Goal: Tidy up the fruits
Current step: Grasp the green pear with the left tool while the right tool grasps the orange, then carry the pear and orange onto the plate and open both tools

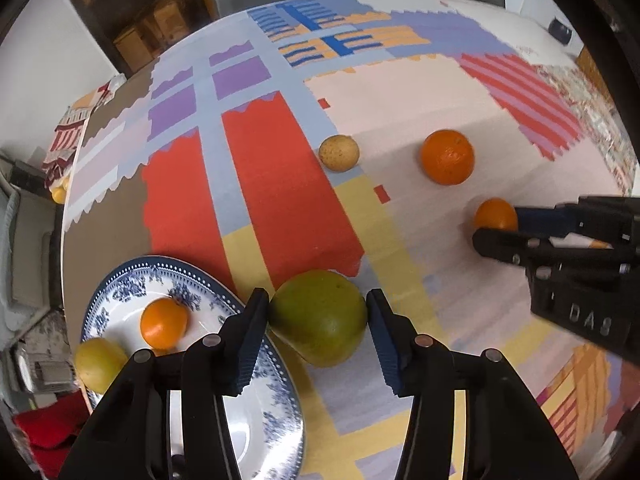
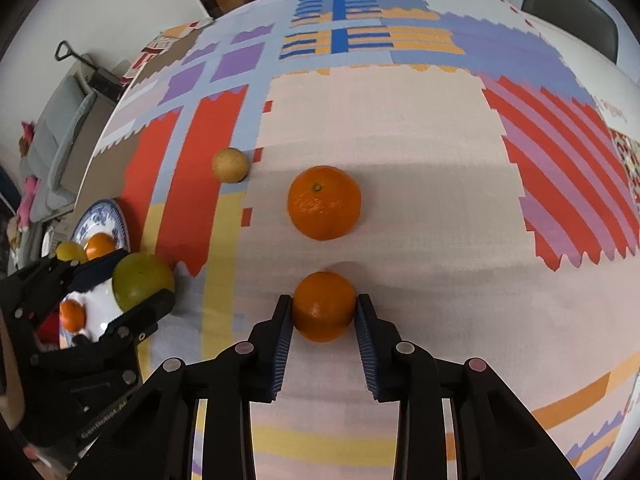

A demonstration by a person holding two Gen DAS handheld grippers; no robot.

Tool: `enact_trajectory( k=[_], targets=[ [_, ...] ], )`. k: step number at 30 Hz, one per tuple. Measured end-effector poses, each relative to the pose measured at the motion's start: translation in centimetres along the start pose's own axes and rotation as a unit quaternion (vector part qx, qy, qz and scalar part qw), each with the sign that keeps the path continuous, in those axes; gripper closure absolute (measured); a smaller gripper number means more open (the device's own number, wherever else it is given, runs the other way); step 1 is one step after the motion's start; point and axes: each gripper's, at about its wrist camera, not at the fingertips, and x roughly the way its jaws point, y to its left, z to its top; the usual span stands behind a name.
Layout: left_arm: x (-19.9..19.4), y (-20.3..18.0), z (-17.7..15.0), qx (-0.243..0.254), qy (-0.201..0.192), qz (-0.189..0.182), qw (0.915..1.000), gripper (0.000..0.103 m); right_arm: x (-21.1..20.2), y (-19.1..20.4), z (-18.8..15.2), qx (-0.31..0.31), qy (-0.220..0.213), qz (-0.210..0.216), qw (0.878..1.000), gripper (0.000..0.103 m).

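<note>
Your left gripper (image 1: 318, 312) clamps the green fruit (image 1: 320, 316), narrow end lower frame, beside the plate (image 1: 120, 280); your right gripper (image 2: 323, 312) pinches a small orange (image 2: 323, 306), open cloth around.

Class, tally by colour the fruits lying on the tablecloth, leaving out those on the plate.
Orange: 2 (large orange, small orange)
Green: 1 (green fruit)
Tan: 1 (tan fruit)
Total: 4

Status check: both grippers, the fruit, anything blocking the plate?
Left gripper shut on green fruit beside plate. Right gripper shut on small orange. Big orange, tan fruit loose. Nothing blocking.
</note>
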Motion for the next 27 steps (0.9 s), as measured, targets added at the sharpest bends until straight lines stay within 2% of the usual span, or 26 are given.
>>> enact_trajectory(
  k=[9, 19, 27],
  targets=[
    [-3.9, 0.3, -1.9, -0.04, -0.053, -0.031, 0.9973, 0.054, -2.8, 1.9, -2.1, -0.043, -0.037, 0.009, 0.998, 0.071],
    [-8.6, 2.1, -5.5, -0.087, -0.104, -0.051, 0.9894, 0.054, -6.1, 5.1, -4.2, -0.078, -0.069, 0.034, 0.994, 0.071],
    [-11.1, 4.9, -8.1, -0.114, -0.126, -0.039, 0.9847, 0.054, -7.9, 8.8, -5.0, -0.108, -0.087, 0.057, 0.989, 0.071]
  ],
)
